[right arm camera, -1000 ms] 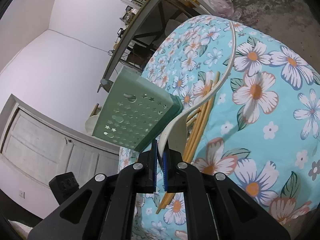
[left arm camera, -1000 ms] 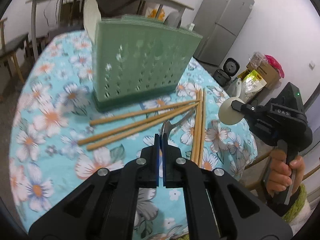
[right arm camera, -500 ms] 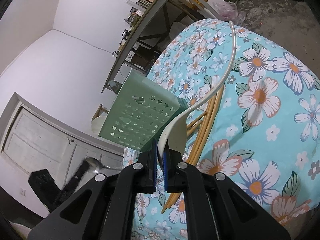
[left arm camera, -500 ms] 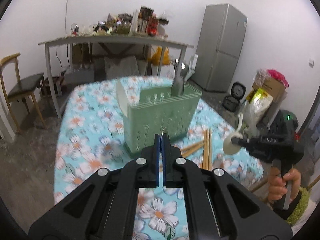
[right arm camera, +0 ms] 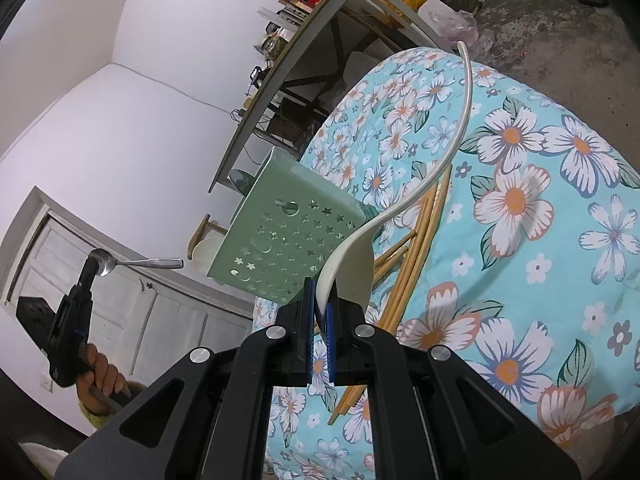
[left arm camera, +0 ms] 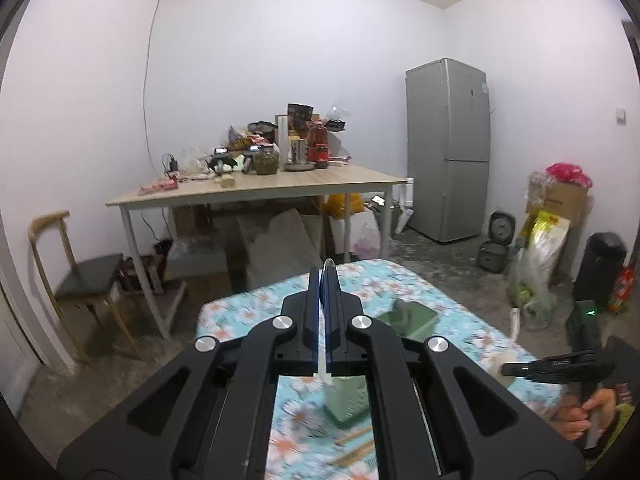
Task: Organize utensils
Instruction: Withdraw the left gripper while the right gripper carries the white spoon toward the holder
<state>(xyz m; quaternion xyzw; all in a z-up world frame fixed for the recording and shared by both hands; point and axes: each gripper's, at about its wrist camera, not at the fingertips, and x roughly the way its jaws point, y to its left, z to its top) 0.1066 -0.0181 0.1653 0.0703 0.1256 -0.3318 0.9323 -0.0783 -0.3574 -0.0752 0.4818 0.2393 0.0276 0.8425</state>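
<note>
Turquoise tablecloth (right arm camera: 560,280) with white-and-orange flowers; on it, pale green holder (right arm camera: 288,240) pierced with stars, tan chopsticks (right arm camera: 416,248) beside; cream spoon (right arm camera: 356,248), silver metal spoon (right arm camera: 136,263).

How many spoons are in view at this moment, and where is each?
2. A metal spoon is clamped by its bowl in the left hand-held gripper, raised off the table. A cream ladle-style spoon is clamped in the right hand-held gripper. The green caddy may hide others.

Your left wrist view looks level, high above the green utensil caddy (left arm camera: 412,318); your right looks down close beside the caddy (right arm camera: 286,236); both share it.
</note>
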